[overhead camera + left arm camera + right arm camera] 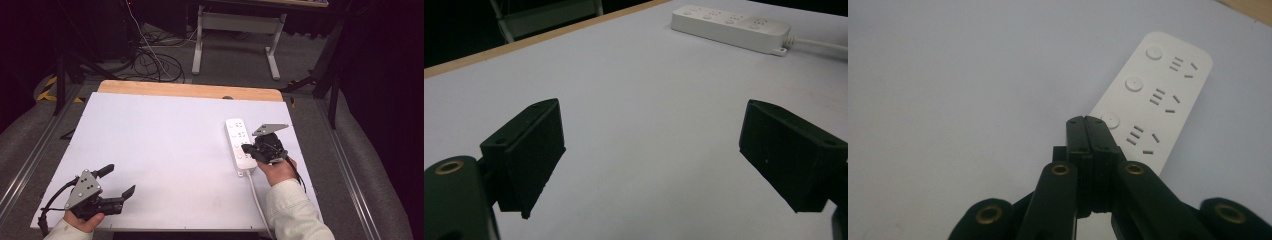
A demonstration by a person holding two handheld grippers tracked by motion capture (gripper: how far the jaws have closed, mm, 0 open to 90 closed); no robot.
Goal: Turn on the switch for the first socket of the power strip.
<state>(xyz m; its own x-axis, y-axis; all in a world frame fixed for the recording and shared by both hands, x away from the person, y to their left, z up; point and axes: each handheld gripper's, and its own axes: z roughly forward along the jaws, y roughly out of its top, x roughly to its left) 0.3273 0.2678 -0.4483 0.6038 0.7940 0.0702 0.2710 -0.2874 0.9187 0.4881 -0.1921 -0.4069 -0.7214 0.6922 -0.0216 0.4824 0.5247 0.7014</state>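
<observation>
A white power strip lies on the right side of the white table top, its cable running toward the front edge. My right gripper is shut with nothing between its jaws. In the right gripper view the closed tips sit over the strip, right beside one of its round buttons; whether they touch it I cannot tell. My left gripper rests at the front left corner, open and empty. The strip lies far from it.
A wooden strip borders the table's far edge. Beyond it on the floor stand a grey desk frame and tangled cables. Dark stands flank the table on both sides.
</observation>
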